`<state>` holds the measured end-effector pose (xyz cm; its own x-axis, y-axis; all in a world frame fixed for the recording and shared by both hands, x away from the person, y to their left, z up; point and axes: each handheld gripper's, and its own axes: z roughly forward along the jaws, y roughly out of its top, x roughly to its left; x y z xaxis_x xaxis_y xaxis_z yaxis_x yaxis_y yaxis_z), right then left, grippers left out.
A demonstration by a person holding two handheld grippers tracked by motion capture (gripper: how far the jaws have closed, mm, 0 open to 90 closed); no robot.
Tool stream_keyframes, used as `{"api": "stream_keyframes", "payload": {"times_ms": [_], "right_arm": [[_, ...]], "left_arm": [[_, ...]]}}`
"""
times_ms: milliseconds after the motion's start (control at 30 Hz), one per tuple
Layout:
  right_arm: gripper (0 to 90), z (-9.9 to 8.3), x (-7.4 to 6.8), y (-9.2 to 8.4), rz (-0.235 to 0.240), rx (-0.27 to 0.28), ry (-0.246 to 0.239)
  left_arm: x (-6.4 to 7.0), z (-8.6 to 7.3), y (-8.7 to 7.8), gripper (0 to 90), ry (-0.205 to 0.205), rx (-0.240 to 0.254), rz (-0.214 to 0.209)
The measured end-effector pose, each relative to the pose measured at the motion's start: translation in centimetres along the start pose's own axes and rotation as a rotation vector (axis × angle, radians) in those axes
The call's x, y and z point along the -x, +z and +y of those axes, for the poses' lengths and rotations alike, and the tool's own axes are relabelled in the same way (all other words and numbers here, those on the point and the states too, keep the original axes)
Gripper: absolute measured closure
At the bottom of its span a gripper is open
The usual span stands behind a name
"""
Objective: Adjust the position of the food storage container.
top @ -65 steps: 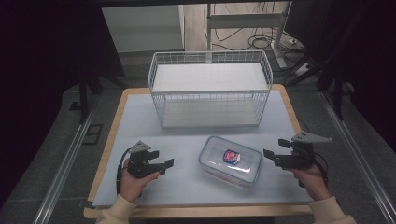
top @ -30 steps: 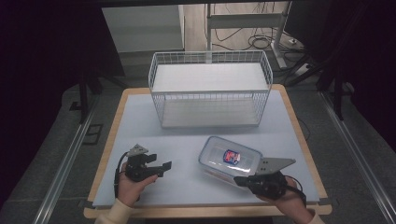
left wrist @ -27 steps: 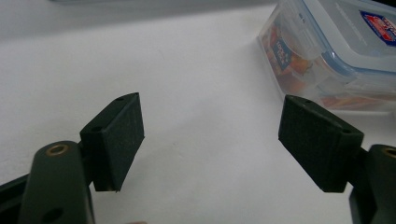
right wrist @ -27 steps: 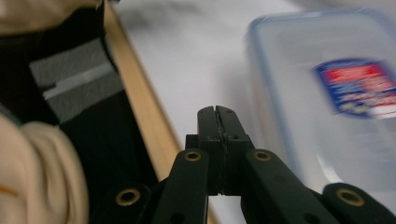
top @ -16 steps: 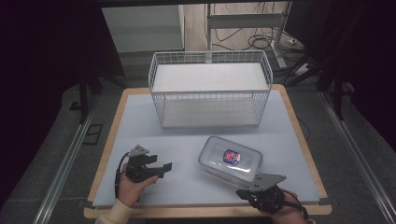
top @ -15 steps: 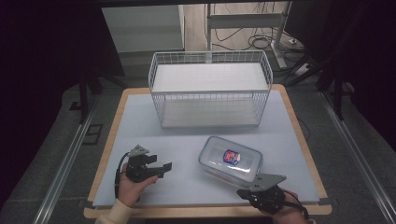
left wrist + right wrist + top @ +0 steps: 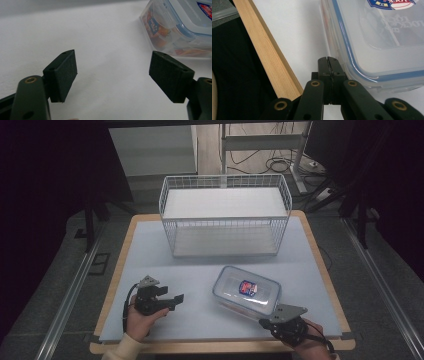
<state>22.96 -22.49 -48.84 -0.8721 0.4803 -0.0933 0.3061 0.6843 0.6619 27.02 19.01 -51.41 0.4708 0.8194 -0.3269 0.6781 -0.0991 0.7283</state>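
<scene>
On the left, the left gripper (image 7: 172,300) hovers over the pale mat with its jaws spread wide and nothing between them, facing the clear lidded food container (image 7: 246,291), likely ready to steady it. That container lies near the table's front edge, before the wire basket (image 7: 225,215). The right gripper (image 7: 328,60), jaws pressed together and empty, noses against its near corner, seemingly to nudge it.

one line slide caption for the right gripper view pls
Shut right hand-held gripper beside the corner of a clear rectangular plastic food container with blue-sealed lid.
</scene>
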Motion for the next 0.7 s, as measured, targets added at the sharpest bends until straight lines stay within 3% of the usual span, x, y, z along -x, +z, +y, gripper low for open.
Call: {"api": "stream_keyframes", "payload": {"times_ms": [267, 367, 700], "right_arm": [[90.0, -0.4, 1.2, -0.5, -0.046, 0.005, 0.024], [90.0, -0.8, 2.2, -0.7, -0.062, 0.017, 0.059], [90.0, -1.3, 4.0, -0.7, -0.122, 0.034, 0.108]], "left_arm": [[0.0, 0.0, 0.1, 22.1, 0.006, -0.009, 0.001], [0.0, 0.0, 0.1, 22.1, 0.006, -0.008, 0.002], [0.0, -0.1, 0.2, 22.1, 0.004, -0.009, 0.002]]}}
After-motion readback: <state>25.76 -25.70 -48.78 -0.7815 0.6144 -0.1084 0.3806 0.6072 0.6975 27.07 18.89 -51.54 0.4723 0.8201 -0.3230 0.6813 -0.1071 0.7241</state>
